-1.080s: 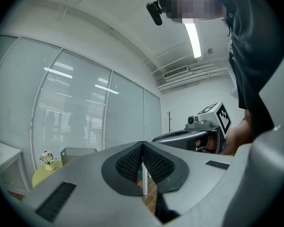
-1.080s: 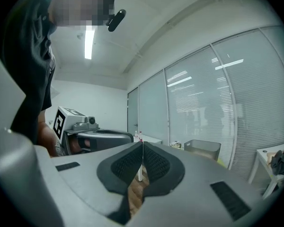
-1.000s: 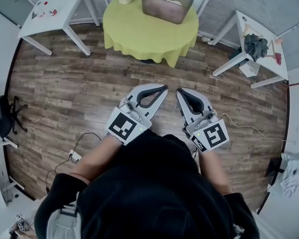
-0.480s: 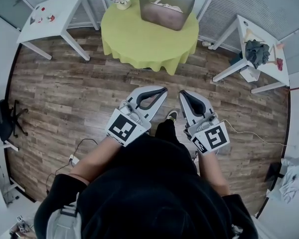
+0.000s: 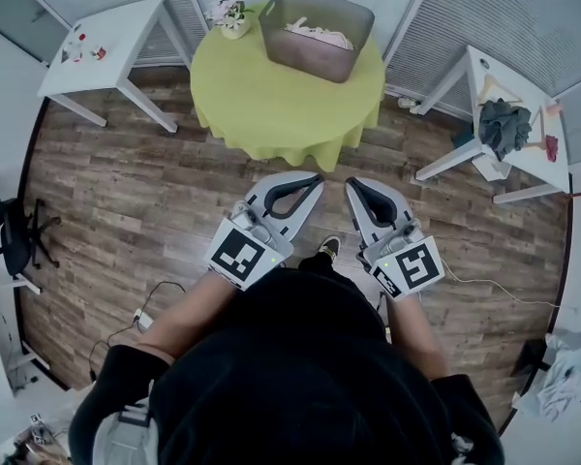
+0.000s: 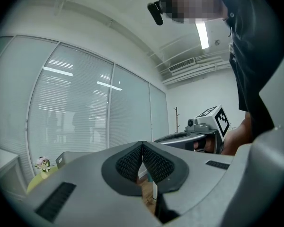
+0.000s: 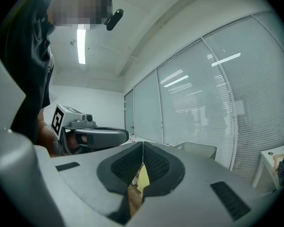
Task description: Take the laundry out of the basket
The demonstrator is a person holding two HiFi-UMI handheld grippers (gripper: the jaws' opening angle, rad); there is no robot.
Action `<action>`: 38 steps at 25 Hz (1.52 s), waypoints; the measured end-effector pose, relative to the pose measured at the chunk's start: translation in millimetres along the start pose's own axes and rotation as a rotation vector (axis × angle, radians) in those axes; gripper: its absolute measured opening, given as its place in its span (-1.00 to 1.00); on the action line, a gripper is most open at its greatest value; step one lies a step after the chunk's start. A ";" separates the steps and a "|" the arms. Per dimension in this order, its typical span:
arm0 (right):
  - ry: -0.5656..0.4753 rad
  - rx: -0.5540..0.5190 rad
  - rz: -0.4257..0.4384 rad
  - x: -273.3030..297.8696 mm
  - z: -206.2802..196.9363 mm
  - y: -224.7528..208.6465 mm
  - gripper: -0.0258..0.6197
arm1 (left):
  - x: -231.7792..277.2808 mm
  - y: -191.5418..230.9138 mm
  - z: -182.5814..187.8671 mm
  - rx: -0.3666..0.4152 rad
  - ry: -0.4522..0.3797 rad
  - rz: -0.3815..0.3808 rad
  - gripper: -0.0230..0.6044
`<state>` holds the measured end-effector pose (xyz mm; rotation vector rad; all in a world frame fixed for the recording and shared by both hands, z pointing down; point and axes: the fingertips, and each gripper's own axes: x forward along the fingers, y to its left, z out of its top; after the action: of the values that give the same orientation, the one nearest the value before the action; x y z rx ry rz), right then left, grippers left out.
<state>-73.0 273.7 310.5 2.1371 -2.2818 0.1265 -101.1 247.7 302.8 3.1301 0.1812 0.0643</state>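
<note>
A grey laundry basket [image 5: 315, 32] stands on the far side of a round table with a yellow-green cloth [image 5: 271, 95]. Pale laundry [image 5: 320, 35] lies inside it. Both grippers are held level over the wooden floor, short of the table and pointing at it. My left gripper [image 5: 316, 178] is shut with nothing between its pads, and so is my right gripper [image 5: 350, 185]. In the left gripper view the shut left gripper [image 6: 142, 146] faces the basket [image 6: 71, 157]. In the right gripper view the right gripper [image 7: 143, 148] is shut too, with the basket [image 7: 196, 149] beyond it.
A small flower pot [image 5: 228, 15] sits on the table beside the basket. White side tables stand at the left [image 5: 107, 27] and right [image 5: 508, 80], the right one bearing a dark garment [image 5: 504, 124]. An office chair [image 5: 5, 235] and a floor cable [image 5: 160, 279] are at the left.
The person has walked toward the round table, so table and basket sit nearer to both grippers. Both grippers stay shut and side by side.
</note>
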 end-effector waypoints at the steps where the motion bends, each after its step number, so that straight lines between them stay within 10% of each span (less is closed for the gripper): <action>1: -0.001 -0.003 0.003 1.3 0.6 -8.1 -0.85 | 7.6 1.4 0.9 -0.002 -0.002 -0.002 -0.89; 38: -0.025 -0.012 0.157 17.0 7.0 -155.7 -0.85 | 147.4 40.5 -12.0 -0.009 0.047 0.144 -0.89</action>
<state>81.4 246.4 312.4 1.9633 -2.4551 0.0877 49.4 224.5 321.1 3.1291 -0.0451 0.1395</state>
